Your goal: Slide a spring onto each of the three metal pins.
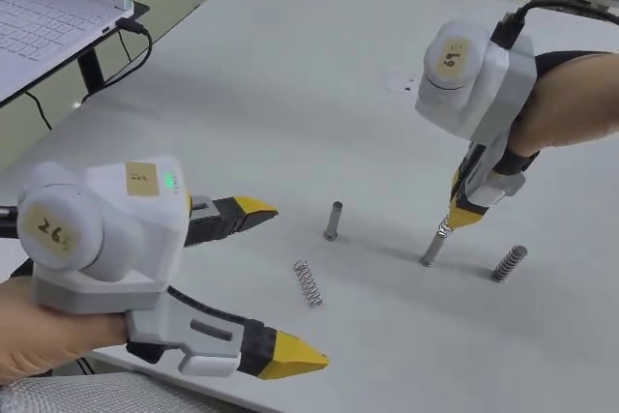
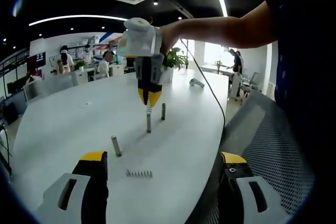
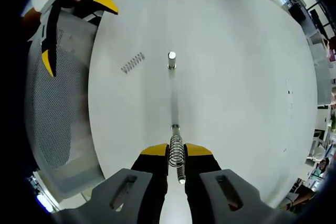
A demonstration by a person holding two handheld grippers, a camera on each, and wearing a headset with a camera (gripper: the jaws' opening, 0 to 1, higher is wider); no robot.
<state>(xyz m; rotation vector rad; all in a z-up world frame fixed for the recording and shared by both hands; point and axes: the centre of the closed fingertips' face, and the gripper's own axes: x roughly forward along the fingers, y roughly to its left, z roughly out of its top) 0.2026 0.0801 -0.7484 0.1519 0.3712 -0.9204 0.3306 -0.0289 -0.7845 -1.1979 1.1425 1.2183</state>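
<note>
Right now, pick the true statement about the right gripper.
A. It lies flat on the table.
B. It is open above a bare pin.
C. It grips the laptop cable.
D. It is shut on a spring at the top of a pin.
D: the right gripper is shut on a spring, and the head view shows it held at the tip of a pin.
</note>
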